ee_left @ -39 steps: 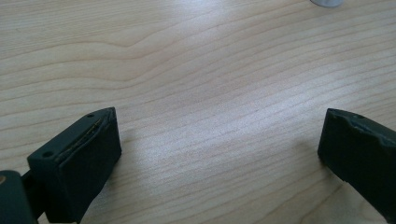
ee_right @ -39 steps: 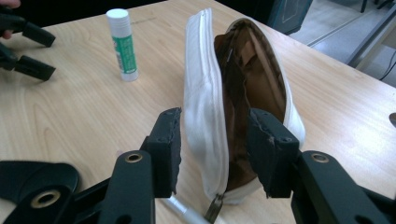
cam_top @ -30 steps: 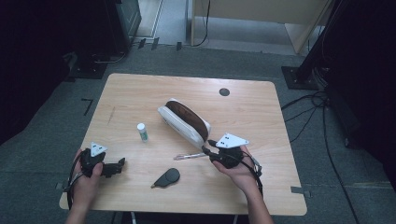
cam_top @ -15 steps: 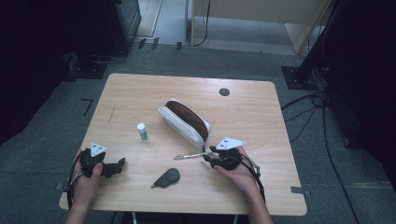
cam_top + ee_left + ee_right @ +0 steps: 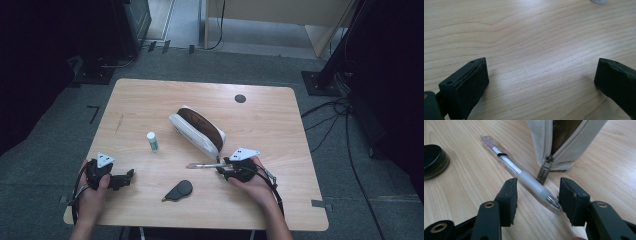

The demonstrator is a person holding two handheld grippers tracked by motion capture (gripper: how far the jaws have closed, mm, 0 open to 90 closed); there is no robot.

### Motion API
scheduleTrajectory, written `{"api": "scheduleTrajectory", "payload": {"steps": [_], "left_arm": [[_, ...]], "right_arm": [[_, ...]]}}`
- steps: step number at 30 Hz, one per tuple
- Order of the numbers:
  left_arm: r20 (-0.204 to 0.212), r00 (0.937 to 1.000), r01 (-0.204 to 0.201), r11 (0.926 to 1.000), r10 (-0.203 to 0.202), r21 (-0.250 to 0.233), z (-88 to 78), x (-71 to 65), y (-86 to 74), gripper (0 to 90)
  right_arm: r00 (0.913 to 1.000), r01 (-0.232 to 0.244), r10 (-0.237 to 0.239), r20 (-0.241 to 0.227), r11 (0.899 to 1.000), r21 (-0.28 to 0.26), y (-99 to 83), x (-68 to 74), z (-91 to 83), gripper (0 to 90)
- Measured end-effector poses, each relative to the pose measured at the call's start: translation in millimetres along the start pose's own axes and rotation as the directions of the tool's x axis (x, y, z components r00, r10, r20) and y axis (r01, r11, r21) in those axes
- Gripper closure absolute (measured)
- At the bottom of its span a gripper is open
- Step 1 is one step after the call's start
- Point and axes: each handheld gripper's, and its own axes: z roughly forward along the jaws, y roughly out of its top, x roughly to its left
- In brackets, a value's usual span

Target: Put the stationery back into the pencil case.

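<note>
With its jaws just opened, the right gripper (image 5: 537, 200) straddles the clear plastic pen (image 5: 520, 171) lying loose between them; next, withdraw without nudging it.

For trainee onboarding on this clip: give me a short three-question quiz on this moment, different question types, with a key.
1. True or false: the pen lies on the table between the jaws of the right gripper, with a gap beside each pad.
2. The pencil case is: A) zipped shut B) open along its zip C) held by the left gripper.
3. Fill in: the small white bottle stands ____ the pencil case, seen from the high view.

Key: 1 true; 2 B; 3 left of.
</note>
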Motion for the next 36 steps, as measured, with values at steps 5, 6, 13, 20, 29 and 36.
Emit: {"api": "scheduleTrajectory", "payload": {"steps": [5, 6, 13, 20, 29, 36], "left_arm": [[0.000, 1.0000, 0.000, 1.0000, 0.000, 0.000, 0.0, 0.0, 0.0, 0.0], [0.000, 1.0000, 0.000, 1.0000, 0.000, 0.000, 0.0, 0.0, 0.0, 0.0], [0.000, 1.0000, 0.000, 1.0000, 0.000, 0.000, 0.0, 0.0, 0.0, 0.0], [0.000, 1.0000, 0.000, 1.0000, 0.000, 0.000, 0.0, 0.0, 0.0, 0.0], [0.000, 1.0000, -0.001, 1.0000, 0.001, 0.000, 0.0, 0.0, 0.0, 0.0], [0.000, 1.0000, 0.000, 1.0000, 0.000, 0.000, 0.0, 0.0, 0.0, 0.0]], "right_arm": [[0.9999, 0.004, -0.004, 0.009, 1.000, -0.006, -0.7, -3.9, -0.5, 50.8], [0.9999, 0.003, -0.003, 0.013, 1.000, -0.006, -0.8, -4.8, -0.7, 51.0], [0.9982, 0.058, -0.058, -0.012, 0.998, 0.020, 0.2, -4.7, -2.3, 55.5], [0.9968, 0.077, -0.076, -0.024, 0.997, 0.014, -1.1, 3.5, -2.8, 69.7], [0.9884, 0.134, -0.131, -0.077, 0.990, 0.041, 0.8, 25.6, -2.3, 75.5], [0.9956, 0.086, -0.085, -0.039, 0.996, 0.037, 4.3, 36.5, 4.2, 71.9]]}}
